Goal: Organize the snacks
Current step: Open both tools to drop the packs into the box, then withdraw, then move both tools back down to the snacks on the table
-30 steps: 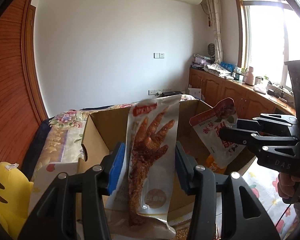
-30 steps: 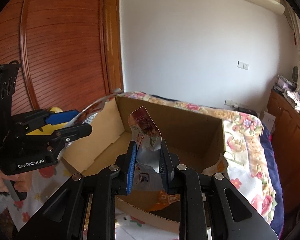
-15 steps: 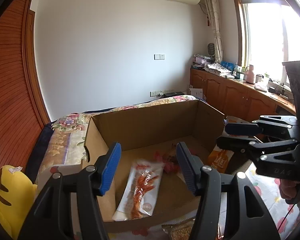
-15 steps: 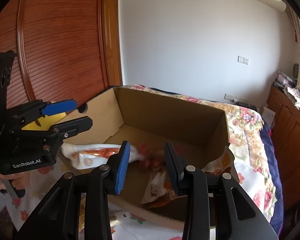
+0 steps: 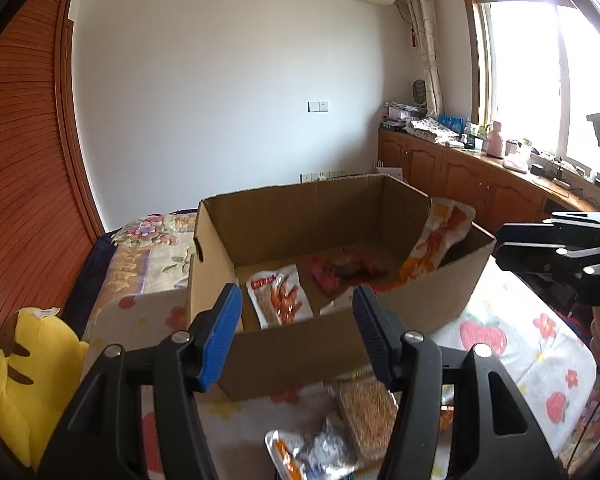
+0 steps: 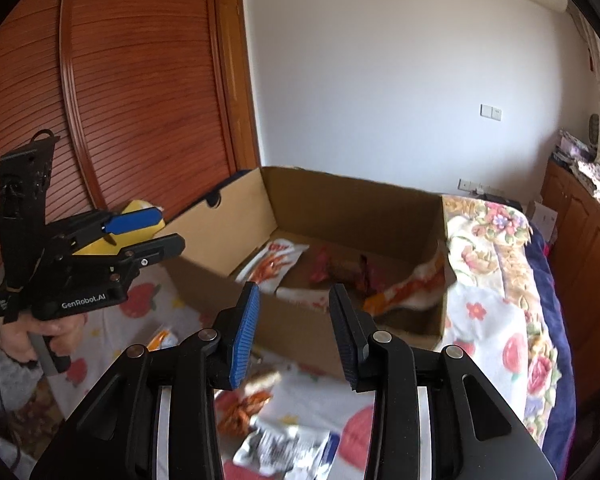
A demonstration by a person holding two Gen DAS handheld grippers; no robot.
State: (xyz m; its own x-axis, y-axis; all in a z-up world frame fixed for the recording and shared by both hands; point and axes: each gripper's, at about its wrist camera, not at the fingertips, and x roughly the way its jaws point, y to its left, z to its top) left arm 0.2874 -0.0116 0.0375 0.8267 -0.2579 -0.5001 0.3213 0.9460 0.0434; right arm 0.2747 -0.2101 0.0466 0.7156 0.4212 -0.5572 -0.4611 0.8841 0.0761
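An open cardboard box (image 5: 340,340) (image 6: 340,208) sits on the bed. In it lie a white chicken-feet packet (image 5: 278,300) (image 6: 274,264), a red-wrapped snack (image 5: 348,268) (image 6: 340,268) and an orange-and-white packet (image 5: 440,240) (image 6: 408,296) leaning on the right wall. My left gripper (image 5: 296,304) (image 6: 156,228) hangs open and empty before the box's near wall. My right gripper (image 6: 294,300) (image 5: 504,244) is open and empty too, at the box's near right corner. Loose on the bed lie a brown bar packet (image 5: 366,412) and a silver packet (image 5: 312,452) (image 6: 284,448).
A yellow plush toy (image 5: 24,380) lies left of the box, against the wooden wardrobe door (image 6: 120,100). The strawberry-print bedspread (image 5: 520,344) spreads to the right. Low wooden cabinets (image 5: 480,184) run under the window. A person's hand (image 6: 40,336) holds the left gripper's handle.
Both grippers opened and let go of their packets, which dropped into the box. Both then drew back from over the box toward its near side.
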